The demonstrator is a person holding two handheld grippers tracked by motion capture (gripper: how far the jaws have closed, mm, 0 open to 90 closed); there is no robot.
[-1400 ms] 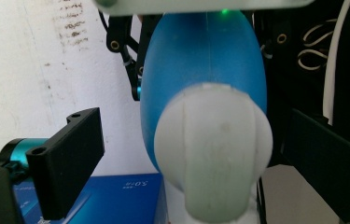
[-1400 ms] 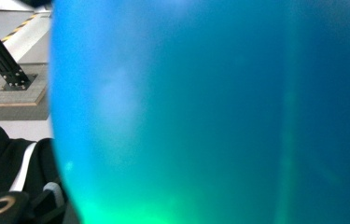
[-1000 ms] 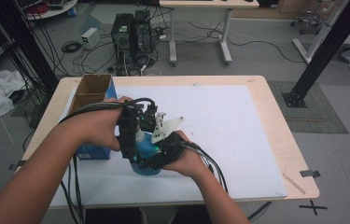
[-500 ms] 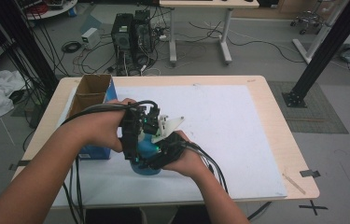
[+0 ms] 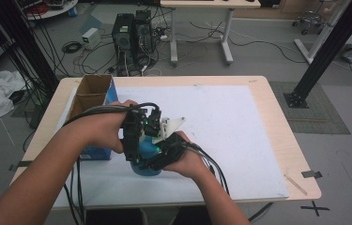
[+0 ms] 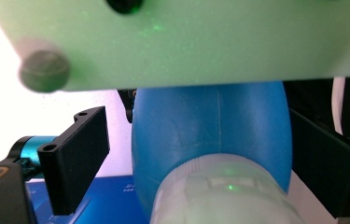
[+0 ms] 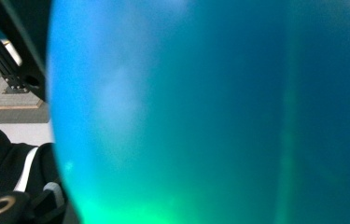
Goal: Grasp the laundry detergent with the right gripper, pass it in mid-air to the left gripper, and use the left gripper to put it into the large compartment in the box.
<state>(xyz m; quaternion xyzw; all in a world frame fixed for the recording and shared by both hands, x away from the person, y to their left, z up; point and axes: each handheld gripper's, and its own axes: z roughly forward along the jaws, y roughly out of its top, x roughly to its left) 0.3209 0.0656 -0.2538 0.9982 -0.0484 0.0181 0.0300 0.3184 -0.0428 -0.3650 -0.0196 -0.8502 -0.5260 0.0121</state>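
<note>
Blue bottle (image 5: 146, 161) stands near-left of centre on the bench (image 5: 277, 154), right gripper (image 5: 164, 152) pinching its body, left gripper (image 6: 196, 163) jaws spread around it, just been closing, a gap on one side, cardboard box (image 5: 89, 96) far left.

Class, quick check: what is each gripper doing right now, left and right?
Left gripper: open, jaws just closing in around the blue bottle, with a gap on one side.
Right gripper: shut on the blue bottle.
</note>
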